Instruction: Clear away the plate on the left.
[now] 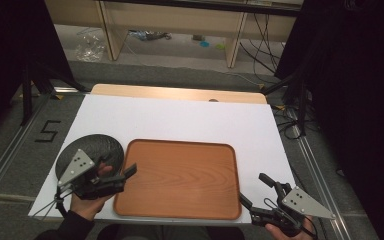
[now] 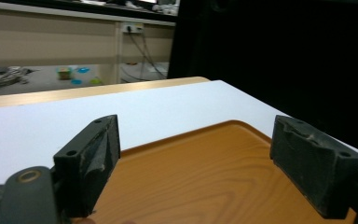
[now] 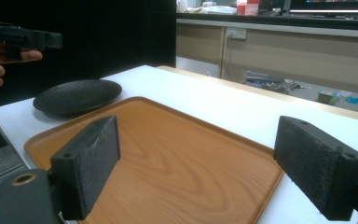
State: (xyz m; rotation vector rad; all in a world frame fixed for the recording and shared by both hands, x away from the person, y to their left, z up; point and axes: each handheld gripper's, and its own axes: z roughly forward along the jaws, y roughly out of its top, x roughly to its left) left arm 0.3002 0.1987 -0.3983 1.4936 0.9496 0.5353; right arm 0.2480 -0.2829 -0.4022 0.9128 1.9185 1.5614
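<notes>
1. The high view is soft and grainy; the white rectangular table sheet (image 1: 180, 120) is the brightest area, evenly lit from above, while both side edges fall into near-black.
2. The orange-brown wooden tray (image 3: 177, 154) carries a mild sheen with no harsh glare.
3. The black textured round plate (image 3: 77, 95) casts a faint, short shadow.
4. In both gripper views the near black jaws are blurred, and the background shelving is out of focus.

Your way across the far half of the white table (image 1: 180, 117) is open. The wooden tray (image 1: 180, 177) takes the near middle, its raised rim a low obstacle; the black plate (image 1: 92, 150) blocks the near-left corner.
</notes>
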